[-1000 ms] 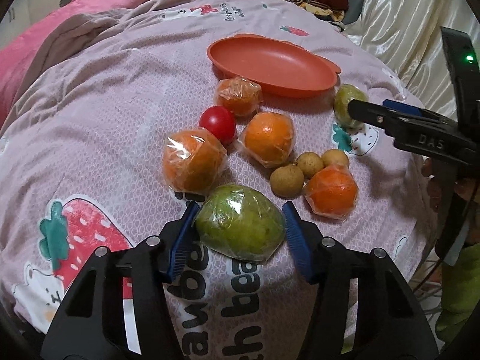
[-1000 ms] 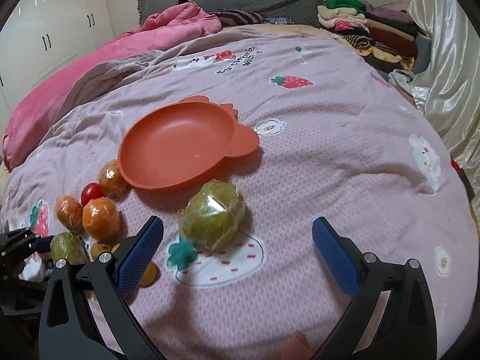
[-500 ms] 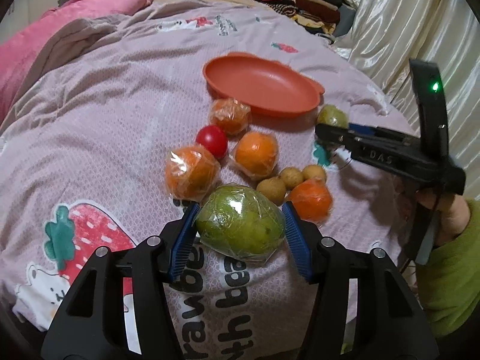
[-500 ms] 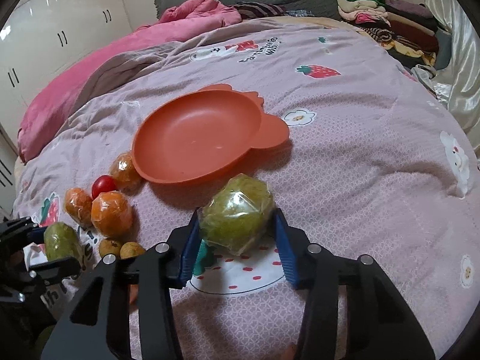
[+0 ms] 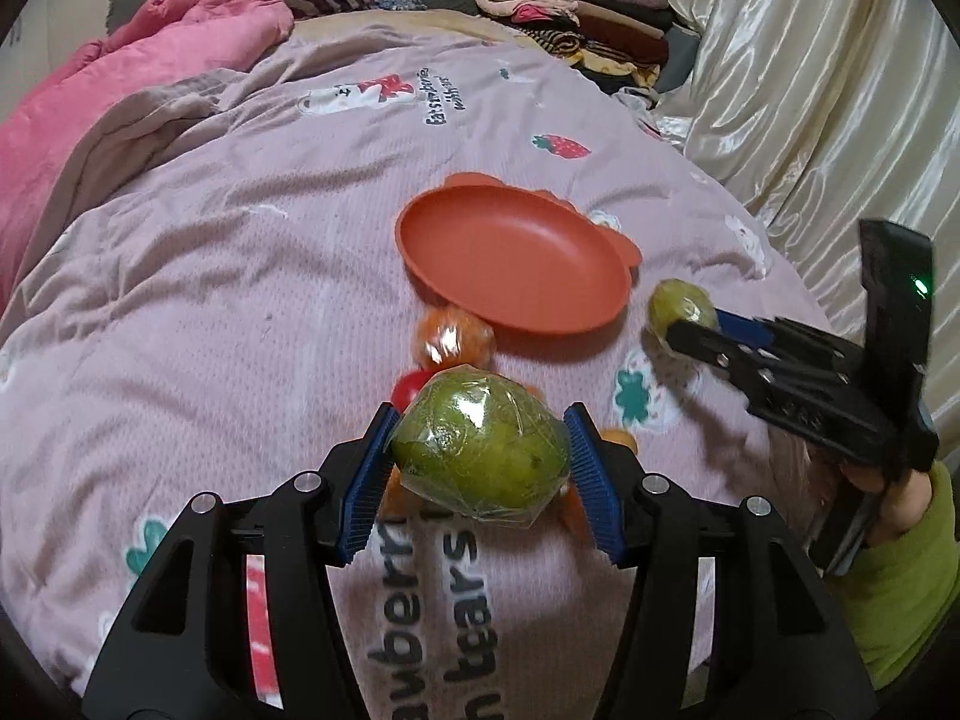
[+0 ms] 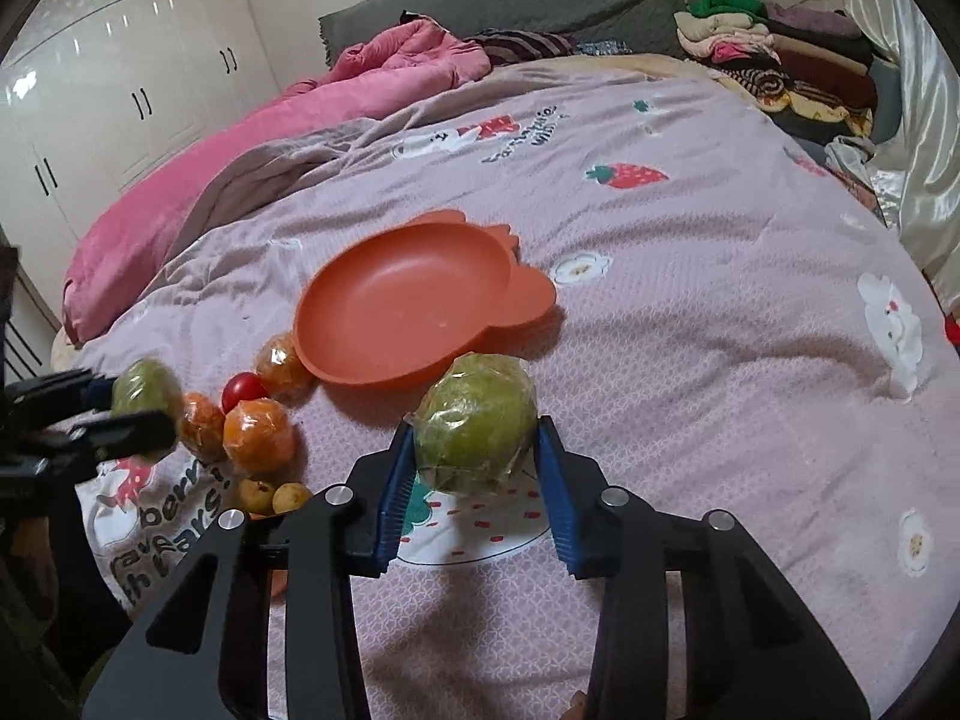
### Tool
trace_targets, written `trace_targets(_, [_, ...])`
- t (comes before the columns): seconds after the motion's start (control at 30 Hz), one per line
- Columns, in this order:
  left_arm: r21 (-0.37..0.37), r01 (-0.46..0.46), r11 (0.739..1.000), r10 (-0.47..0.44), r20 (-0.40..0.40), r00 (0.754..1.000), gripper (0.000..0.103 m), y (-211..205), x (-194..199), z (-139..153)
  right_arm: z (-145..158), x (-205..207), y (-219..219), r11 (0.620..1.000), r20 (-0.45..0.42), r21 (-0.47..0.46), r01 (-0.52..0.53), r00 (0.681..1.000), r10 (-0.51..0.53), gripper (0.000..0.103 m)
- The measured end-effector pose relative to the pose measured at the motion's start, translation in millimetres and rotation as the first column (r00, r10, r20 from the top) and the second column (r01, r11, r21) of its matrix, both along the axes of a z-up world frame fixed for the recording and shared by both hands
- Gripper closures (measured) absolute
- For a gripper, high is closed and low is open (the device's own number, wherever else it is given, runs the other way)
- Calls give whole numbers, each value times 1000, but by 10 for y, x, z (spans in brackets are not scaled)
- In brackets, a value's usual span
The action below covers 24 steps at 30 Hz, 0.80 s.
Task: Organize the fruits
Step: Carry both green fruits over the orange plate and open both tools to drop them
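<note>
My left gripper (image 5: 480, 450) is shut on a plastic-wrapped green fruit (image 5: 480, 450) and holds it above the bedspread. My right gripper (image 6: 477, 429) is shut on a second wrapped green fruit (image 6: 477, 420), also lifted; it shows at the right of the left wrist view (image 5: 681, 306). An empty orange plate (image 5: 510, 258) (image 6: 408, 300) lies on the bed beyond both. Wrapped oranges (image 6: 258, 435), a red tomato (image 6: 245, 387) and small yellow-brown fruits (image 6: 273, 493) lie beside the plate.
A pink duvet (image 6: 240, 168) is bunched at the far left of the bed. Folded clothes (image 6: 792, 54) are stacked at the far right by a cream curtain (image 5: 810, 78). White wardrobes (image 6: 120, 72) stand at the left.
Both grippers have risen with their green fruits. The right gripper closed on its fruit after being open one second ago. The other fruits have not moved.
</note>
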<state>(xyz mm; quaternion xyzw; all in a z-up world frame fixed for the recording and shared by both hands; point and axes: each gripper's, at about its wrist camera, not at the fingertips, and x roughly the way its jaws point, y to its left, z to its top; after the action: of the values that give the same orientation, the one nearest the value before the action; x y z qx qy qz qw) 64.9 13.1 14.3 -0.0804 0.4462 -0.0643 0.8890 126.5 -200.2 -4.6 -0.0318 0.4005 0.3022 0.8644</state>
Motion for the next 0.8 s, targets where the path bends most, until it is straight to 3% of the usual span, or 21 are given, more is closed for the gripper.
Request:
trace_targets(0.5, [16,27,1000,-27,13,1000,55,15,701,179,223,174,222,998,60,-2,-67,996,67,66])
trace_targets(0.8, [-6,35,999,-35,-49,998,55,48,1095,48,127,287,496,989,40,-59,-132,990,134,66])
